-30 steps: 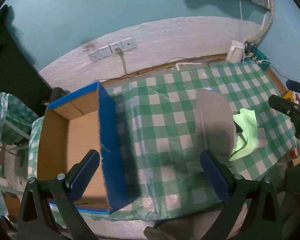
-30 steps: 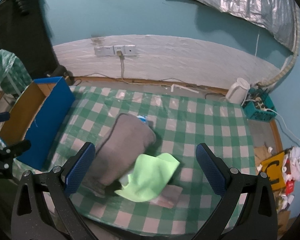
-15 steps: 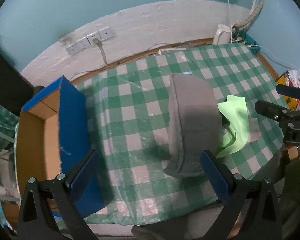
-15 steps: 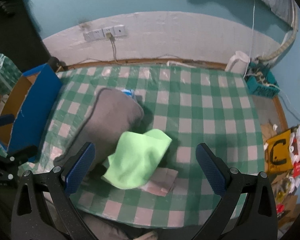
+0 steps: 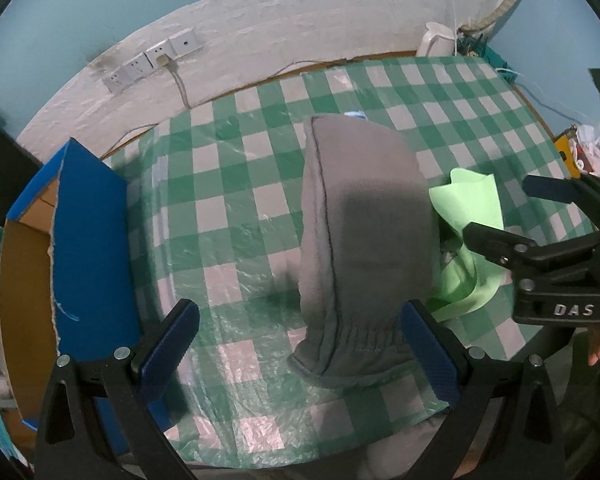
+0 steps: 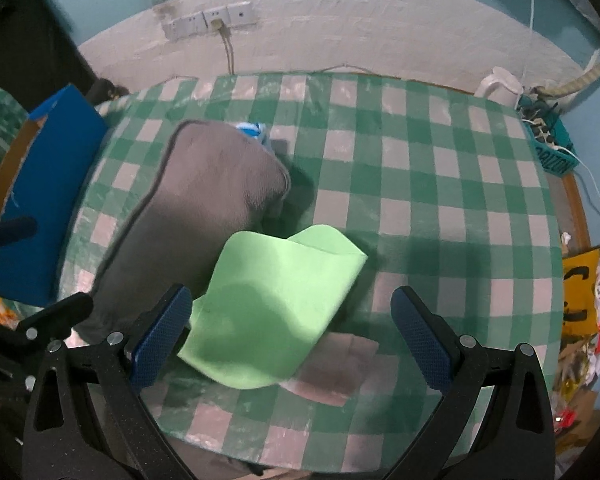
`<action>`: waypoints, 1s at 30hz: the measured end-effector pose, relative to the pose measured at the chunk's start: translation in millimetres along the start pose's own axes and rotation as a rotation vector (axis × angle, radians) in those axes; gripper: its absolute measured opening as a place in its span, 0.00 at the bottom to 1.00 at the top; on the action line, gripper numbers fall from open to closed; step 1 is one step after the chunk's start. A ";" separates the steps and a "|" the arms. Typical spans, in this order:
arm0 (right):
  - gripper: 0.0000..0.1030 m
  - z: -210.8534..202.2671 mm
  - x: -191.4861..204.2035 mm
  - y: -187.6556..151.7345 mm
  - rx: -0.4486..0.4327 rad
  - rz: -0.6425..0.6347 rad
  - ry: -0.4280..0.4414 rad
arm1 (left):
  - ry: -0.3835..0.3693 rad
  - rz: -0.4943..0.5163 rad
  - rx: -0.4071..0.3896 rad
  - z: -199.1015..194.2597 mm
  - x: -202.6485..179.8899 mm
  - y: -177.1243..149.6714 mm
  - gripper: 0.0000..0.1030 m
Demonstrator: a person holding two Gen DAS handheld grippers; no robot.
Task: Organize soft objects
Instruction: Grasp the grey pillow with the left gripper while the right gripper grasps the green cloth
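A bulky grey fleece piece [image 5: 364, 232] lies on the green checked table, its gathered cuff toward me. My left gripper [image 5: 300, 344] is open, its jaws straddling that cuff without touching it. A light green cloth [image 6: 276, 304] leans on the grey piece's right side, over a small grey-pink cloth [image 6: 336, 372]. My right gripper [image 6: 288, 336] stands open just above the green cloth's near edge. Part of a blue-and-white item [image 6: 254, 130] peeks out behind the grey piece. The right gripper [image 5: 540, 216] also shows at the right of the left wrist view.
A blue cardboard box [image 5: 88, 248] with a brown inside stands open off the table's left edge. A white kettle [image 6: 500, 84] and a teal basket of cables [image 6: 548, 144] sit at the far right. Wall sockets with a cord [image 6: 216, 20] are behind. The table's [image 6: 440, 184] right half is bare checked cloth.
Both grippers have come down and closer to the table. The left one swung right from the box to the grey fleece; the right one neared the green cloth. Nothing was taken hold of.
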State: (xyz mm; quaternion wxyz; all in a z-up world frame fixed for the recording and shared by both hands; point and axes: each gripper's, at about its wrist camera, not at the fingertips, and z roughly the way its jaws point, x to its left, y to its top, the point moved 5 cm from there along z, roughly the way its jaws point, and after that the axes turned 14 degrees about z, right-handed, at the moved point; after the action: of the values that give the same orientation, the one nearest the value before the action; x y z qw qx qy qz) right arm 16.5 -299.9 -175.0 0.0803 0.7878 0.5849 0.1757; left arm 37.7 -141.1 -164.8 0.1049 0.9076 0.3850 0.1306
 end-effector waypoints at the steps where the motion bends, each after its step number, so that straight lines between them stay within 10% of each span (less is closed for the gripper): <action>1: 0.95 3.8 -0.3 -0.4 0.008 -0.004 -0.006 | -0.001 0.002 0.004 2.6 -1.2 -0.2 0.99; 11: 0.72 36.7 0.5 -6.8 0.100 -0.039 -0.001 | -0.008 0.035 0.019 11.7 -6.8 -1.8 0.99; 18: 0.24 36.3 -4.1 -5.5 0.112 -0.040 0.018 | -0.025 0.055 0.015 14.4 -12.9 3.0 0.99; 30: 0.14 18.5 -18.2 -1.1 0.075 -0.006 0.057 | -0.056 0.092 0.007 26.5 -30.9 24.9 0.99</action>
State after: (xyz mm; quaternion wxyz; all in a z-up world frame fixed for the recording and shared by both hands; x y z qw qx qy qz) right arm 17.7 -315.4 -195.8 0.0347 0.7833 0.5952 0.1758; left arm 42.1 -182.9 -187.4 0.1062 0.9280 0.3402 0.1085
